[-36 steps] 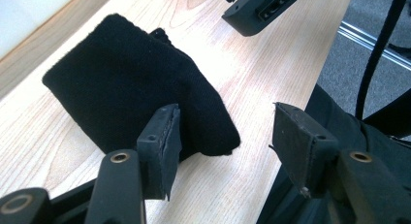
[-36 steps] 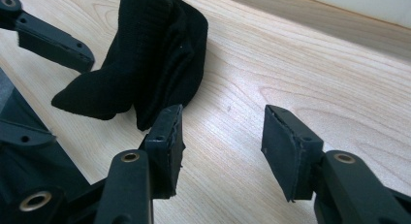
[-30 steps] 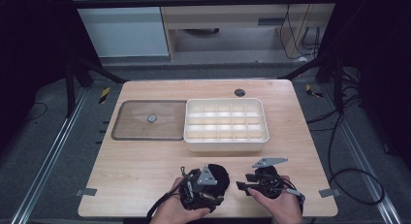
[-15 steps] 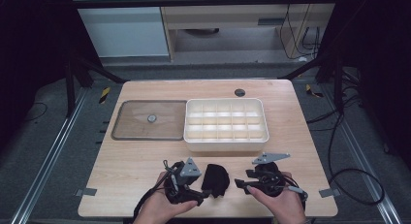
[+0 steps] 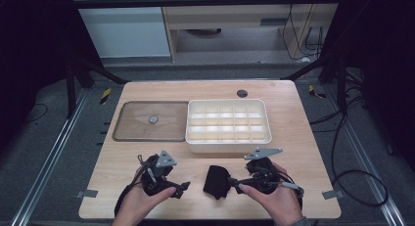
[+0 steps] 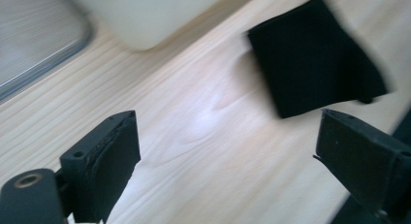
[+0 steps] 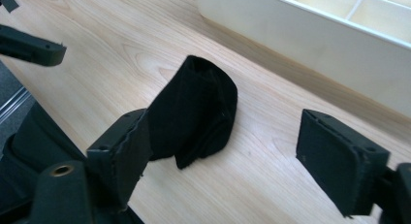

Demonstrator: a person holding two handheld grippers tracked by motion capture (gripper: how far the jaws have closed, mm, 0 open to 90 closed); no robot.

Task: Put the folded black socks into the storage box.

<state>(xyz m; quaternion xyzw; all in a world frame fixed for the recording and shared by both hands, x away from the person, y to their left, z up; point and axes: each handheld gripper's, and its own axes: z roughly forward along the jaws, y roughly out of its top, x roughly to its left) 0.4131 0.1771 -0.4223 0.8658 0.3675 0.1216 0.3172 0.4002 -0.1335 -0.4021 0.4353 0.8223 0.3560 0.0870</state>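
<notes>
A black folded cloth (image 5: 216, 181) lies on the wooden table between my two grippers. My left gripper (image 5: 180, 188) is to its left and points toward it. Its jaws have just been opening and stand wide with nothing between them. The cloth (image 6: 315, 59) lies beyond the left gripper (image 6: 232, 156), at the upper right of its view. My right gripper (image 5: 237, 183) is just right of the cloth. Its jaws have also just been opening. In the right gripper view the cloth (image 7: 194, 112) lies by the left jaw of that gripper (image 7: 228, 156), not squeezed.
A white compartment box (image 5: 227, 125) with a bare rim (image 7: 310, 30) stands behind the cloth. A clear flat lid (image 5: 151, 121) with a small round knob lies to the left of the box. The table's near edge is just under both hands.
My left gripper has drawn away to the left from the cloth, which now lies free on the table. Both grippers' jaws stand wider than before. The right hand has risen slightly.
</notes>
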